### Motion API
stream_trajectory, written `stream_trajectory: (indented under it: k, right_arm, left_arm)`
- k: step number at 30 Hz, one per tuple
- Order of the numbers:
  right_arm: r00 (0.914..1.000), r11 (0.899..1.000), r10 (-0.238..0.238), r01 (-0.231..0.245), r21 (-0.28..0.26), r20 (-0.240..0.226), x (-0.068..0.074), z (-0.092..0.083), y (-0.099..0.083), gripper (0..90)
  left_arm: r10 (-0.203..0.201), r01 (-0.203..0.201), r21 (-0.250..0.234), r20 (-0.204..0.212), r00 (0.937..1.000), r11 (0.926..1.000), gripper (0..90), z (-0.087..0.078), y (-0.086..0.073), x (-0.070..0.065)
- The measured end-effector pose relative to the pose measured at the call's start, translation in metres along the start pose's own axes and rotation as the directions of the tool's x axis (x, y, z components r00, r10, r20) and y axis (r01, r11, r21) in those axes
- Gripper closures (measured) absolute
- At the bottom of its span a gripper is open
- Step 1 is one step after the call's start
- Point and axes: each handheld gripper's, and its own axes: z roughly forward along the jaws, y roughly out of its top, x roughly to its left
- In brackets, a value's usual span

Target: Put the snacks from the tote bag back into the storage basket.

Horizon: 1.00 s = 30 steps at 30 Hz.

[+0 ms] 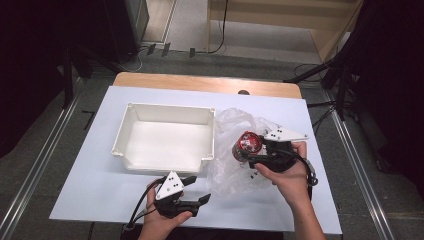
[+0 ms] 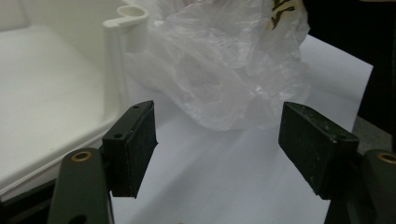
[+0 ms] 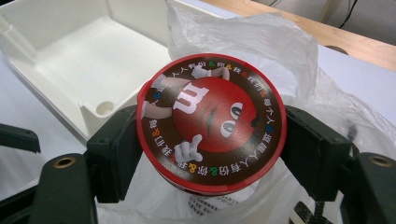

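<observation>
My right gripper [image 3: 210,144] is shut on a round red candy tub [image 3: 211,125] with a cartoon face on its lid, and holds it above a crumpled clear plastic bag [image 3: 261,42]. In the high view the tub [image 1: 248,144] hangs over the bag [image 1: 231,150], just right of a white plastic bin [image 1: 167,140], with the right gripper [image 1: 257,152] around it. My left gripper [image 1: 197,189] stands open near the front edge of the table, with nothing between its jaws. Its own view shows the open left gripper [image 2: 217,144] facing the bag [image 2: 219,70] and the bin's corner [image 2: 126,28].
The bin stands empty in the middle of a white sheet [image 1: 90,165] that covers a wooden table [image 1: 200,82]. Bare sheet lies left of the bin and along the front. Metal rails [image 1: 40,165] run down both sides of the table. Cables lie on the floor behind.
</observation>
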Motion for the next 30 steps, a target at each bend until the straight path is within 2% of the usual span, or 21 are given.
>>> stream_trajectory:
  k: [2,5,7,11,15,18,22,24,26,28,30]
  right_arm:
    - [1.0,1.0,0.0,0.0,0.0,-0.001,0.001,0.001,0.001,26.5]
    - [1.0,1.0,-0.004,0.004,0.001,-0.004,0.002,0.003,0.001,26.5]
    - [1.0,1.0,-0.004,0.004,0.002,-0.006,0.003,0.004,0.002,26.5]
    - [0.9999,1.0,-0.006,0.006,0.0,-0.009,0.005,0.002,0.004,26.5]
    - [0.9999,1.0,-0.009,0.009,-0.004,-0.015,0.004,0.0,0.008,26.5]
    - [0.9999,1.0,-0.008,0.008,-0.008,-0.012,0.004,0.0,0.01,26.5]
    - [0.9997,1.0,-0.015,0.015,-0.014,-0.018,0.006,0.001,0.014,26.5]
    - [0.9997,1.0,-0.014,0.014,-0.014,-0.02,0.008,0.001,0.016,26.5]
    - [0.9996,1.0,-0.018,0.018,-0.016,-0.021,0.008,0.002,0.018,26.5]
    - [0.9997,1.0,-0.017,0.016,-0.02,-0.02,0.009,0.003,0.021,26.5]
    - [0.9997,1.0,-0.016,0.016,-0.023,-0.018,0.009,0.003,0.023,26.5]
  left_arm:
    - [0.016,-0.016,-0.004,0.02,0.9997,0.9999,27.8,0.003,0.002,-0.004]
    - [0.037,-0.037,0.019,0.031,0.9989,0.9991,28.1,0.013,0.004,-0.009]
    - [0.041,-0.042,0.037,0.026,0.9988,0.9985,32.7,0.018,0.004,-0.011]
    - [0.044,-0.044,0.076,0.01,0.999,0.9961,48.1,0.022,0.001,-0.01]
    - [0.054,-0.055,0.082,0.011,0.9985,0.9951,63.8,0.023,0.0,-0.009]
    - [0.063,-0.064,0.098,0.015,0.9979,0.9931,76.0,0.025,-0.001,-0.009]
    - [0.066,-0.071,0.123,0.043,0.9969,0.9899,88.6,0.027,-0.003,-0.008]
    - [0.063,-0.07,0.131,0.06,0.9962,0.9889,90.0,0.028,-0.004,-0.007]
    - [0.068,-0.075,0.158,0.047,0.9966,0.9846,90.0,0.03,-0.005,-0.006]
    - [0.055,-0.065,0.176,0.059,0.9967,0.9822,90.0,0.031,-0.006,-0.004]
    - [0.059,-0.069,0.193,0.06,0.9965,0.9788,90.0,0.032,-0.006,-0.004]
